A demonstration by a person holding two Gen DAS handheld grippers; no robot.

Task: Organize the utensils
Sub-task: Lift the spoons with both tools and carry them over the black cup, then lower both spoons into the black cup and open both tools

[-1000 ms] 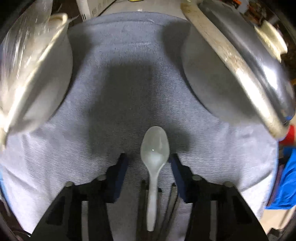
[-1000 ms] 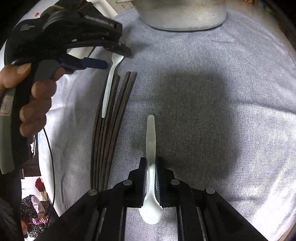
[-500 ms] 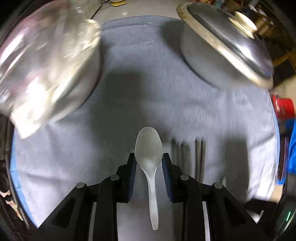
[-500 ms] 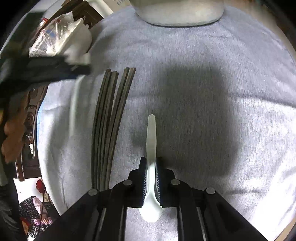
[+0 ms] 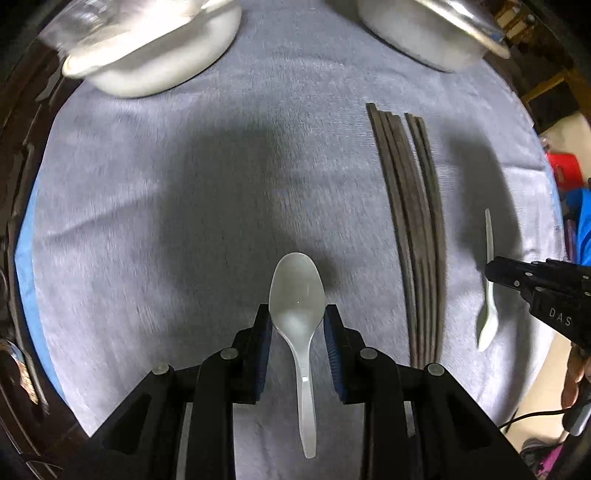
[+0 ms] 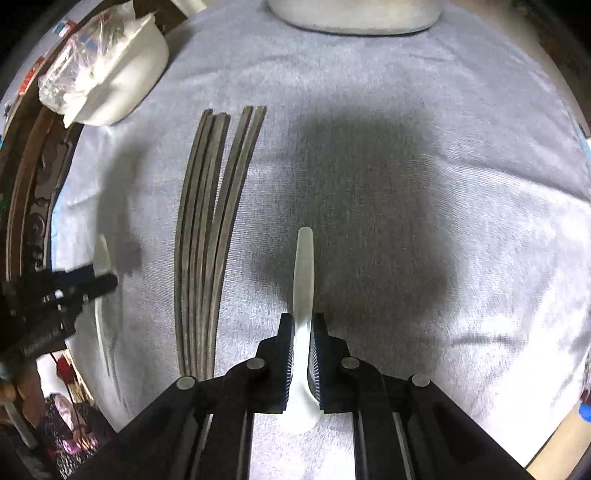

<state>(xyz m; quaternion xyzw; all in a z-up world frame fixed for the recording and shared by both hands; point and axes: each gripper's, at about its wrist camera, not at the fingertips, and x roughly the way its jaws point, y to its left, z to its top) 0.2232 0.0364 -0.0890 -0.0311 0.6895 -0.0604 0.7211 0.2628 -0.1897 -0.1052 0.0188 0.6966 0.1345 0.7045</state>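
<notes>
The left gripper holds a translucent plastic spoon by the base of its bowl, blue pads pressed on both sides, bowl pointing ahead and handle trailing back between the fingers. The right gripper is nearly closed on a second white spoon, pinching the neck; its handle sticks out forward and its bowl sits behind the pads.

Under both lies a grey-blue cloth with soft dark shadows. Just to the right of the left jaws, and just to the left of the right jaws, a bundle of dark chopsticks lies flat on the cloth, lengthwise, tips slightly fanned at the far end.

Further ahead and to the left of both jaws stands a white bowl with crinkled clear plastic in it. A metal pot stands far ahead at the cloth's edge. Dark wooden furniture borders the cloth on the left.
</notes>
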